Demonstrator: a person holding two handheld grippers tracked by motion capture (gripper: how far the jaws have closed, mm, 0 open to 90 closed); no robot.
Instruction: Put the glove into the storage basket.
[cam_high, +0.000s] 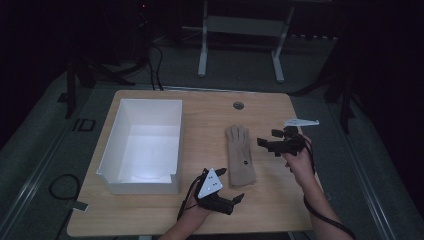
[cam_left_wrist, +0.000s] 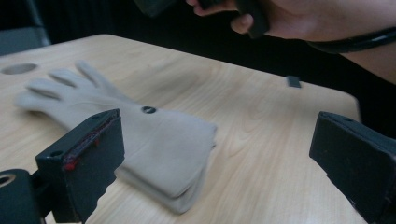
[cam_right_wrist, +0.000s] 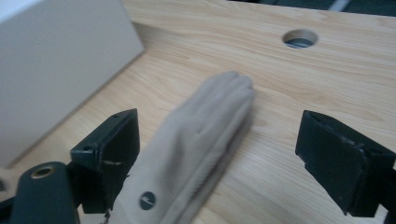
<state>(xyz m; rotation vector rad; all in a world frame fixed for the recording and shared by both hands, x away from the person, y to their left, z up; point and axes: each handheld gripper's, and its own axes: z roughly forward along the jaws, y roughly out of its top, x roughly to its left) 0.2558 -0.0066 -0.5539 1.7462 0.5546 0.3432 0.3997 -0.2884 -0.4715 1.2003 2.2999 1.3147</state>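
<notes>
**Two spread hand-held grippers flanking a glove on the bench**

Lying flat near the middle of the wooden bench (cam_high: 150, 220): a beige glove (cam_high: 240, 155), fingers toward the far edge, cuff toward the near edge, a small dark round button on its back. Looks doubled, one layer stacked on another at the cuff in the left gripper view. To its left, well apart: an open white box (cam_high: 142, 145), nothing seen inside. Beyond the fingertips, a round hole (cam_high: 238, 105) in the benchtop.

Left hand-held gripper (cam_high: 231, 186) held low at the near edge, just beside the glove's cuff, pointed to the right across the bench, grey three-cornered plate on top. Left hand (cam_high: 197, 212) entering from the bottom edge, wrist bent, cable trailing beside it. Jaws wide apart, gripping nothing; in the left gripper view, glove's cuff seen just past the left jaw, bare wood between the two.

Right hand-held gripper (cam_high: 268, 139) just right of the glove's upper half, pointed leftward at it, raised off the wood. Right hand (cam_high: 298, 159) wrapped around the handle, forearm angled up from the lower right corner, cable looping along the wrist. Jaws spread wide, nothing between the pads; in the right gripper view, glove lying below and between them, fingers pointing away, box wall at the upper left.
</notes>
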